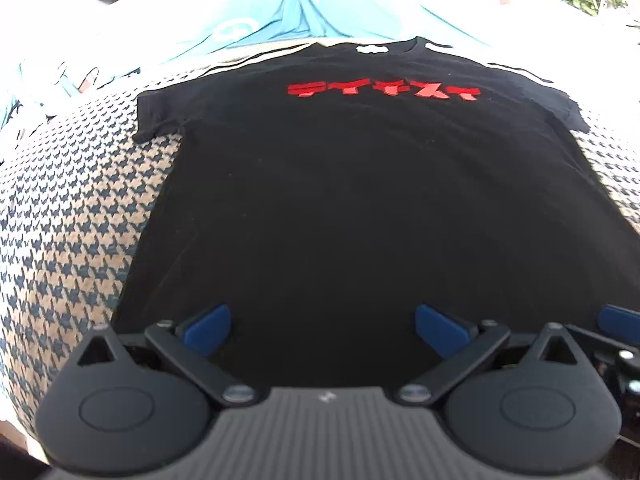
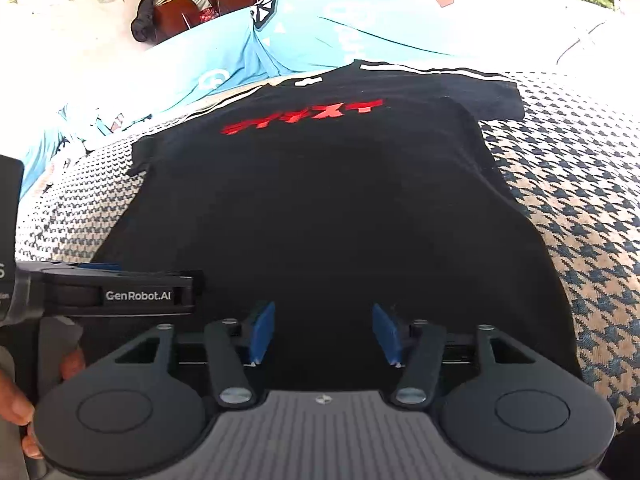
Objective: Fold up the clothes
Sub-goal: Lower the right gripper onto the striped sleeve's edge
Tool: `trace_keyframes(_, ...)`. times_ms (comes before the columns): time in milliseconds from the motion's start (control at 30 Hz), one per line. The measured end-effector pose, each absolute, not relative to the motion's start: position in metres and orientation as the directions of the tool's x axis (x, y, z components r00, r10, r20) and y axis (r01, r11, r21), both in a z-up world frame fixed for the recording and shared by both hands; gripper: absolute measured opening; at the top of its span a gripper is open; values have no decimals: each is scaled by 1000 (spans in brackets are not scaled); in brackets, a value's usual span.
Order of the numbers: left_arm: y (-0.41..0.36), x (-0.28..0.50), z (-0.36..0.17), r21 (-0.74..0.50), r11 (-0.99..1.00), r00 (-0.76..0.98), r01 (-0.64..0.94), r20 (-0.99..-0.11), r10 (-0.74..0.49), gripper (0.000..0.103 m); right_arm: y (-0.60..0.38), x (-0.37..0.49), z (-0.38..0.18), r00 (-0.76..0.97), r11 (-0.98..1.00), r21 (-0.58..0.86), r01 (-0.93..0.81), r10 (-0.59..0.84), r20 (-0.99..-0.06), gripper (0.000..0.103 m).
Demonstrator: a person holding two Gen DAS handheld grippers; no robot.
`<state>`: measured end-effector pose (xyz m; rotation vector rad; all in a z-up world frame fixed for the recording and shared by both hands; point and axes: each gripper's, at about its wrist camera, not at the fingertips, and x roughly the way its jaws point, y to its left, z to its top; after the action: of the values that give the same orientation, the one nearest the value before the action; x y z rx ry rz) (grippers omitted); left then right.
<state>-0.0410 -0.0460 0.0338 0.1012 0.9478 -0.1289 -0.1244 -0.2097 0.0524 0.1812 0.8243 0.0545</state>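
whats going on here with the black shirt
A person holds a gripper in each hand over a black t-shirt with red lettering, spread flat on a houndstooth cover. The left gripper and right gripper both hang open above the hem end nearest the cameras, neither pinching cloth. No fold shows yet. A light blue garment lies beyond the collar.

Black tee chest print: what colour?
Red lettering on the black T-shirt; clearest in the left wrist view.
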Motion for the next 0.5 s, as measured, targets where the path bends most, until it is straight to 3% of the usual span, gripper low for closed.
trace_keyframes(500, -42, -73, 33, 23, 986, 557, 164, -827, -74, 103, -208, -143, 54, 601, 979, 201, -35, 181, -778, 55)
